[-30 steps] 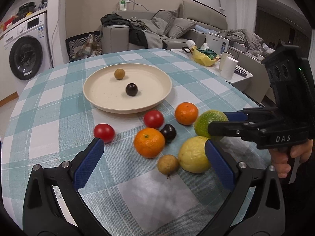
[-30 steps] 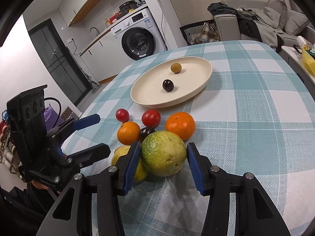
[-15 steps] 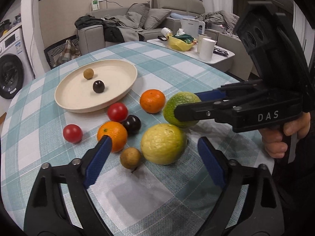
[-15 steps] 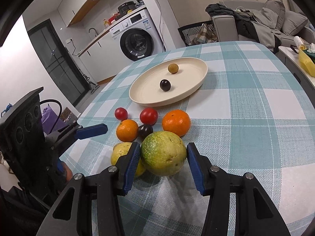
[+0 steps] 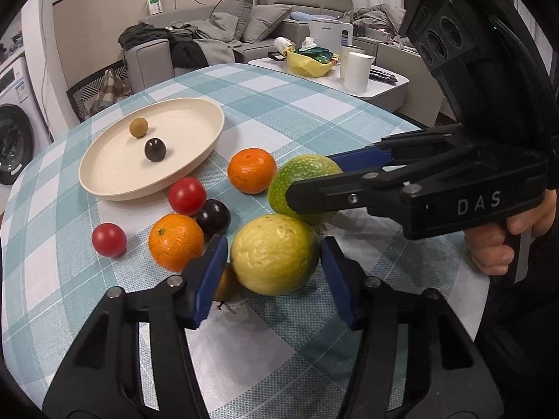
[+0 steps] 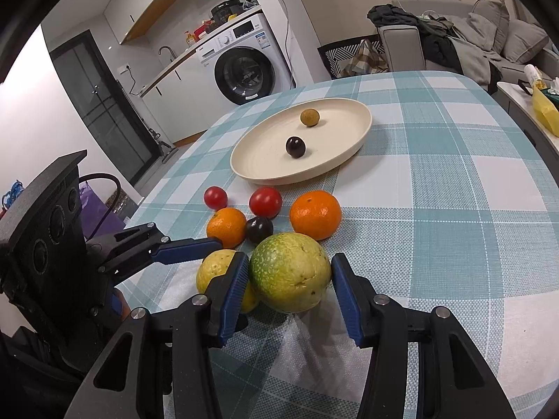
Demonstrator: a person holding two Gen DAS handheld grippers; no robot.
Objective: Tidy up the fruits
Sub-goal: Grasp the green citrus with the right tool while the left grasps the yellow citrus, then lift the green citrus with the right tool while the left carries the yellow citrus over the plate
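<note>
A cream plate [image 5: 104, 181] [image 6: 346, 146] holds a small brown fruit [image 5: 138, 127] and a dark plum [image 5: 155, 149]. On the checked cloth lie two oranges [image 5: 251, 171] [image 5: 175, 242], two red tomatoes [image 5: 187, 196] [image 5: 109, 239], a dark plum [image 5: 213, 221], a yellow fruit [image 5: 274, 260] and a green fruit [image 6: 290, 272]. My left gripper [image 5: 274, 272] is open, its pads flanking the yellow fruit with small gaps. My right gripper [image 6: 290, 296] is open around the green fruit, the left pad touching it. A small brown fruit is mostly hidden behind the left pad.
The round table's edge curves close on the right. Beyond it stand a low side table with a yellow bowl [image 5: 309, 64] and white cups [image 5: 358, 70], a sofa [image 5: 244, 35], and a washing machine [image 6: 244, 70].
My left gripper has moved forward and narrowed, so its pads now flank the yellow fruit. My right gripper stays around the green fruit.
</note>
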